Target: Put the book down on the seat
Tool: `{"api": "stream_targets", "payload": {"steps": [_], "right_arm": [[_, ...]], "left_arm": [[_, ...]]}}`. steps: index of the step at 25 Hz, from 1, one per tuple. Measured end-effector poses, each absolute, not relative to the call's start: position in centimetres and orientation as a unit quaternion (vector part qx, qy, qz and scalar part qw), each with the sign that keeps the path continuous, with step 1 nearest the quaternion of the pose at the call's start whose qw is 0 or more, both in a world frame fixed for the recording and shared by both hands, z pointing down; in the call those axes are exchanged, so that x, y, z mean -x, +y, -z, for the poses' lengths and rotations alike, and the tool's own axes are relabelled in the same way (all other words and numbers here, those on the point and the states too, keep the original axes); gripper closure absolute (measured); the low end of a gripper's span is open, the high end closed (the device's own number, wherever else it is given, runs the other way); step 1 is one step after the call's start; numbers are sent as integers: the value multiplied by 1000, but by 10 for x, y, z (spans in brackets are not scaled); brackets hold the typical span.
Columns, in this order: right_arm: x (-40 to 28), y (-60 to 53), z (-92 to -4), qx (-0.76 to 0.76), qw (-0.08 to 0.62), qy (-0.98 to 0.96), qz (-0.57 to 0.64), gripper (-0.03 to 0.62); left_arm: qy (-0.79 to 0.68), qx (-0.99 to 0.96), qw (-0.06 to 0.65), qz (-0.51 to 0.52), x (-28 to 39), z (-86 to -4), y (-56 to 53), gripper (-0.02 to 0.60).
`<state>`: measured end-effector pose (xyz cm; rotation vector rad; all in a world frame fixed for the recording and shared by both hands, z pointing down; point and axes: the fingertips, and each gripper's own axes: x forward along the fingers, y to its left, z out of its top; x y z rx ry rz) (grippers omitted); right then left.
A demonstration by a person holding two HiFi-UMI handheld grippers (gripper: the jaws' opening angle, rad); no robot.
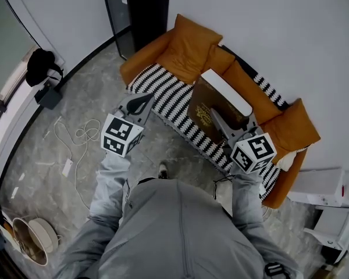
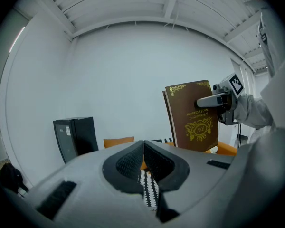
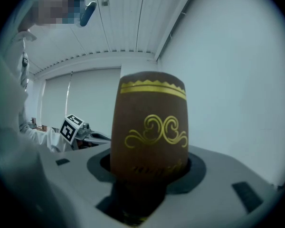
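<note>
The right gripper clamps its jaws on a brown, gold-ornamented hardcover book above the mid-frame striped orange sofa seat, while the left gripper has its jaws pressed together, empty.

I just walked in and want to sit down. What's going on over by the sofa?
A person holds a brown hardcover book with gold ornament upright in the right gripper, jaws clamped on it, over the black-and-white striped seat of the orange sofa. It does not look set down yet. The left gripper is shut and empty.
</note>
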<state>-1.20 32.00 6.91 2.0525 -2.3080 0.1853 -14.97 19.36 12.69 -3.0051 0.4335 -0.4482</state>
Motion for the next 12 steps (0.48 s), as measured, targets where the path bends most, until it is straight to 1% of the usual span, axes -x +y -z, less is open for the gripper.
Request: {"api": "stream_targets", "payload": {"steps": [3,7,12], "right_arm": [[10,298,-71,-666,26,-742,-67,349],[15,296,-81,-667,34,-741,-75,349],[5,280,-89,-669,36,-737,-86,349]], "left_arm": [[137,979,29,145,148,-130,172,555],[131,980,20,147,148,-141,170,555],[124,980,12,156,138,-153,157,555]]}}
